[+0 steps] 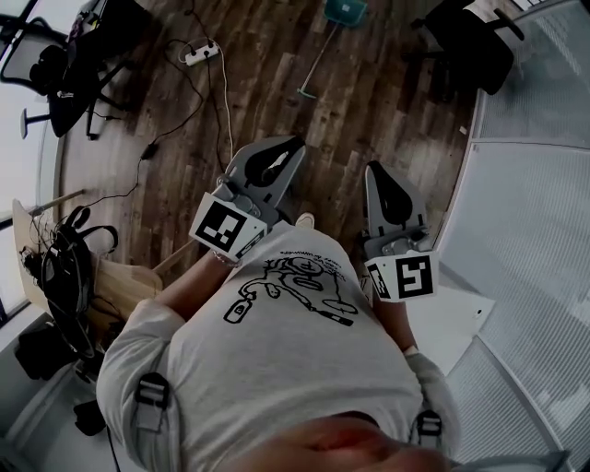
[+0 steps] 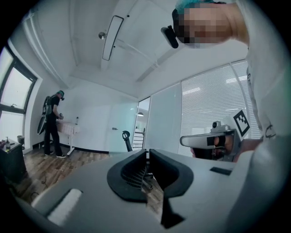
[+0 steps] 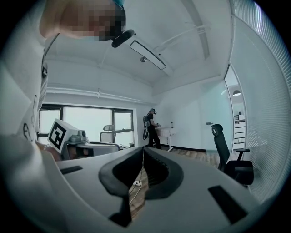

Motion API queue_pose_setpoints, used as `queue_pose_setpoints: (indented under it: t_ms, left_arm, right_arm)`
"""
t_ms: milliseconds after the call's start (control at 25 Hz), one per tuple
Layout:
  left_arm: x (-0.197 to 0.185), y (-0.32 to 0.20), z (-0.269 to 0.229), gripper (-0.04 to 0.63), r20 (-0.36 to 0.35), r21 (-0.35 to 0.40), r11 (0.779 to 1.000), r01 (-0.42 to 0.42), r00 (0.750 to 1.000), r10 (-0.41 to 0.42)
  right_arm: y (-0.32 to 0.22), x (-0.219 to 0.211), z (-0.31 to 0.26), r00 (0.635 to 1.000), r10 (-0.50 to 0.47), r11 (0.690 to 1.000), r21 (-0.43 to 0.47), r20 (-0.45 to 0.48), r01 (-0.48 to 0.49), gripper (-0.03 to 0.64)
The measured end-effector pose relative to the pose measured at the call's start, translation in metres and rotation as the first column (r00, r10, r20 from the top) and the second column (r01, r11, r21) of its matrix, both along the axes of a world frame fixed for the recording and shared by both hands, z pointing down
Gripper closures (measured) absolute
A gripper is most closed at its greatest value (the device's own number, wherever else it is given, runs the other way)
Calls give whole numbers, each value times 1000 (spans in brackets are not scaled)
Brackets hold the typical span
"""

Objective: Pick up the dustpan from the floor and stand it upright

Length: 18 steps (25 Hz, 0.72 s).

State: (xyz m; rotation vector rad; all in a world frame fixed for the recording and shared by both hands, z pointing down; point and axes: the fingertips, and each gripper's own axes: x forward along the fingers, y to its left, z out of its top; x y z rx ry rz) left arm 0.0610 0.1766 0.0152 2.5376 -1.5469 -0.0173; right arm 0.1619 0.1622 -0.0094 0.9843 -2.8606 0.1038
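The dustpan lies on the wooden floor at the top of the head view, well ahead of both grippers: a teal pan (image 1: pixel 346 9) with a long thin handle (image 1: pixel 318 60) running down toward me. My left gripper (image 1: pixel 295 142) and right gripper (image 1: pixel 372 167) are held side by side in front of the person's chest, both pointing roughly level and forward. Each is shut with nothing between its jaws, as the left gripper view (image 2: pixel 148 152) and the right gripper view (image 3: pixel 142 149) show. The dustpan shows in neither gripper view.
A white power strip (image 1: pixel 201 53) and black cables (image 1: pixel 189 101) lie on the floor ahead left. An office chair (image 1: pixel 74 55) stands far left, a black chair (image 1: pixel 470 37) far right. A wooden desk (image 1: pixel 120 281) is at my left, a blinded glass wall (image 1: pixel 535 212) at my right. Another person (image 2: pixel 52 123) stands at a far table.
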Motion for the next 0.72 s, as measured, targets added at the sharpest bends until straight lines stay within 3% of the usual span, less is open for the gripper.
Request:
queue_pose_setpoints:
  t_ms: [440,720]
  left_arm:
    - [-110,-100,-7,577,8,-3,1000,13,1000,-13]
    - [-155,-138,-4,577,3,-1,1000,11,1000,-11]
  right_arm:
    - [-102,-105,-11,1000,2,1000,3,8,-2,611]
    - [-142,-150,-6,1000,7,1000,2,0,-7,611]
